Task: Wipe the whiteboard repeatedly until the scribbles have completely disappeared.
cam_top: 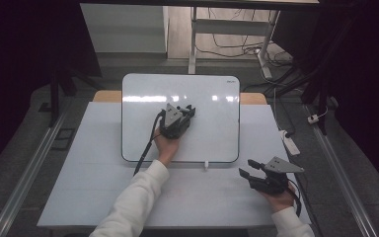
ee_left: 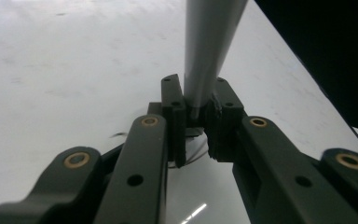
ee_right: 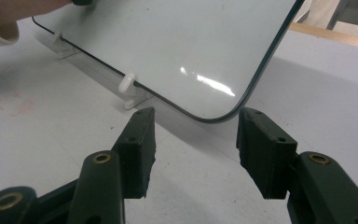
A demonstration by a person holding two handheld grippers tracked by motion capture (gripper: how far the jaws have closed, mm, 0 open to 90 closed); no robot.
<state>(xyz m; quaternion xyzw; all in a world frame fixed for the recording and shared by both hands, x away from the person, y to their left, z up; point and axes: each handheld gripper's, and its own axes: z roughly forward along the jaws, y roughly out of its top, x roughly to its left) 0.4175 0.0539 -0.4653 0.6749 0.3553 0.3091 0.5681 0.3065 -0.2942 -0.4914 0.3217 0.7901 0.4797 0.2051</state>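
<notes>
A white whiteboard (cam_top: 212, 133) lies tilted on the white table (cam_top: 79, 187). My left gripper (cam_top: 189, 110) is over the board's middle, shut on a grey marker-like rod (ee_left: 209, 42) that runs forward from between its jaws toward the board surface (ee_left: 74, 60). My left gripper (ee_left: 196, 95) clamps the rod near its end. My right gripper (cam_top: 249, 169) rests low near the table's front right, just off the board's near right corner (ee_right: 214, 116). My right gripper (ee_right: 193, 154) stands open with nothing between its jaws.
Small white clips (ee_right: 128, 88) prop up the board's near edge. A hand (ee_right: 9, 16) lies at that edge. Beyond the table are a white desk frame (cam_top: 227, 29) and floor cables, with a power strip (cam_top: 291, 143) on the right.
</notes>
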